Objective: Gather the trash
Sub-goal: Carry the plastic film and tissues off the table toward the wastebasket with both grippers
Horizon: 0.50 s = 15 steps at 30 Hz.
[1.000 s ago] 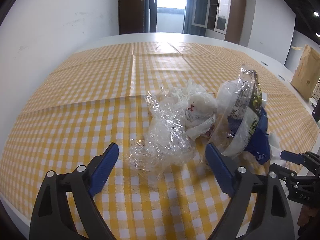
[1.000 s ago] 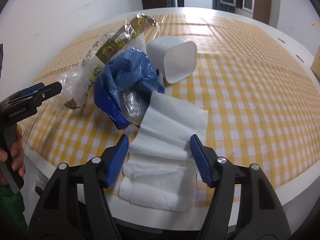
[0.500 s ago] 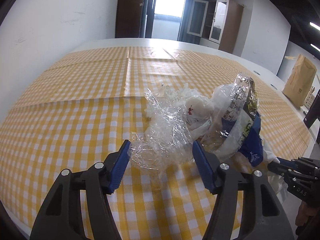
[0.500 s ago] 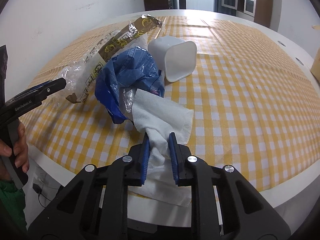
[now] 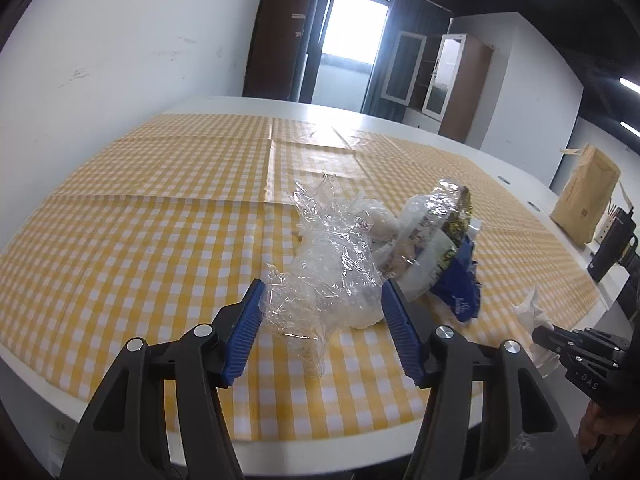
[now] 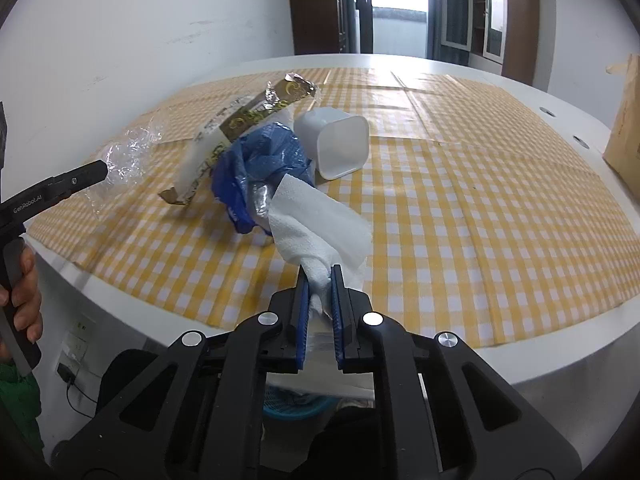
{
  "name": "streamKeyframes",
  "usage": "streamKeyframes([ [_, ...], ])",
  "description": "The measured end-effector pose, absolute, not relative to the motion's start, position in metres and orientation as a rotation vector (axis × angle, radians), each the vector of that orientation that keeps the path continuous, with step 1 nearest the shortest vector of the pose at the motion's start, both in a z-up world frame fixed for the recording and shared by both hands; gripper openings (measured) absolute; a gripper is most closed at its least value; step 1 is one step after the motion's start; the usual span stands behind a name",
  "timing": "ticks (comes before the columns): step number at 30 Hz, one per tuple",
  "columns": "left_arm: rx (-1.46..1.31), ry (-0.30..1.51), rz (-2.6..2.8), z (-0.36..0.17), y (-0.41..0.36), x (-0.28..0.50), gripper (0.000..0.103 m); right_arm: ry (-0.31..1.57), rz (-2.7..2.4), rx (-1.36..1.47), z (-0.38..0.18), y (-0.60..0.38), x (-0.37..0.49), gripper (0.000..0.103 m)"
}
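Pinching a twisted white paper towel [image 6: 316, 224] at the desk's near edge, the right hand-held gripper [image 6: 319, 280] has its jaws nearly together on a narrow neck of the sheet; most of the towel fans out beyond the pads toward the trash heap. The thin twist could tear or slide out if it is pulled hard, and its far corner lies against the blue plastic bag [image 6: 260, 168], so a tug may drag that bag along. A blue basket [image 6: 298, 402] shows below the desk edge, likely the drop target, though that is a guess.

The left hand-held gripper [image 5: 320, 320] stands at a middling width with crumpled clear plastic film [image 5: 324, 280] between its pads; the film touches or nearly touches both, but I judge the hold loose. Springy film like this may bulge out of the jaws, or catch on the printed foil wrapper [image 5: 440, 232] just beside it and pull the heap apart. A white plastic cup [image 6: 340, 142] lies on its side behind the blue bag and could roll if bumped.

A yellow checked tablecloth [image 5: 160, 240], creased in squares, covers the white desk [image 6: 540, 344]; a snagged pad could shift it. Beyond, a brown paper bag [image 5: 586, 196] stands at the far right edge, then a plain white wall [image 5: 140, 40], dark cabinets [image 5: 436, 76] and a bright doorway [image 5: 348, 36].
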<state>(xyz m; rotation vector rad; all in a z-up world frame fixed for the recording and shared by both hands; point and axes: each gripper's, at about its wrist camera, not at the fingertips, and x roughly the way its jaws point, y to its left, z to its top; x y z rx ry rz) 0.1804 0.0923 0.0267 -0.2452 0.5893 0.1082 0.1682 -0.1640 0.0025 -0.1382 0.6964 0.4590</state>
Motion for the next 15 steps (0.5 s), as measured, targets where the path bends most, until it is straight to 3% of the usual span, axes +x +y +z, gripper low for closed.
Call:
streamKeyframes([
  [15,-0.249,0.556,-0.040,0.033,0.049,0.075,0.059,0.591,0.546,-0.104,0.004,-0.170,0.095,0.009],
])
